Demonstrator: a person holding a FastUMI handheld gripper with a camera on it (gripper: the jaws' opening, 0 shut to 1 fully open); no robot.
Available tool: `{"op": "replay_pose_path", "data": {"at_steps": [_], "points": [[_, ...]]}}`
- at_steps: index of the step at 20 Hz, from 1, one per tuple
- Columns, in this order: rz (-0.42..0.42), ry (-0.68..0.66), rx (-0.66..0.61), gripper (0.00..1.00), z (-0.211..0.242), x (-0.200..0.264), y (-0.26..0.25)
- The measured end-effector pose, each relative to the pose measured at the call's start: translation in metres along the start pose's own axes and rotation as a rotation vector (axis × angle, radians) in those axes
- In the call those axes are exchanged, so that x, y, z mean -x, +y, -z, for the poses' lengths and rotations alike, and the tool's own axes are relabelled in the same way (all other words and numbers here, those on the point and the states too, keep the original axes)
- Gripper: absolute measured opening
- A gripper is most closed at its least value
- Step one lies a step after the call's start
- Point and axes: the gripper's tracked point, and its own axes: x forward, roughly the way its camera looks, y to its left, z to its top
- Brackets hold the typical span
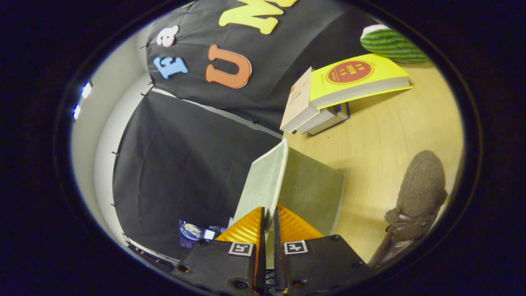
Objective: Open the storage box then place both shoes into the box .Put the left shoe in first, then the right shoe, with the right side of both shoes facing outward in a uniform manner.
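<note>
The storage box lid point(265, 181) stands lifted on edge, its rim pinched between the fingers of the claw point(268, 220), which is closed narrow on that panel. The box body point(312, 193) sits just beyond the fingers on the bench point(390, 123). Judged from here, the lid should swing fully back on a steady grip so it won't drop shut. One shoe point(419, 193) lies beside the box, books point(328, 94) beyond

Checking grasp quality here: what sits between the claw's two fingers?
In the gripper view, the claw is shut on the storage box lid, pinching its thin edge between both fingers; the lid is swung up from the box.
</note>
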Motion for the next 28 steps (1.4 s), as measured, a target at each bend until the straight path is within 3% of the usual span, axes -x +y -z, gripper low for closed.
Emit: {"op": "replay_pose_path", "data": {"at_steps": [4,19,28], "points": [[0.042,-0.020,0.069,0.10,-0.002,0.008,0.022],[0.029,-0.070,0.296,0.10,0.018,0.019,0.167],[0.184,-0.138,0.244,0.13,0.013,-0.033,0.215]]}}
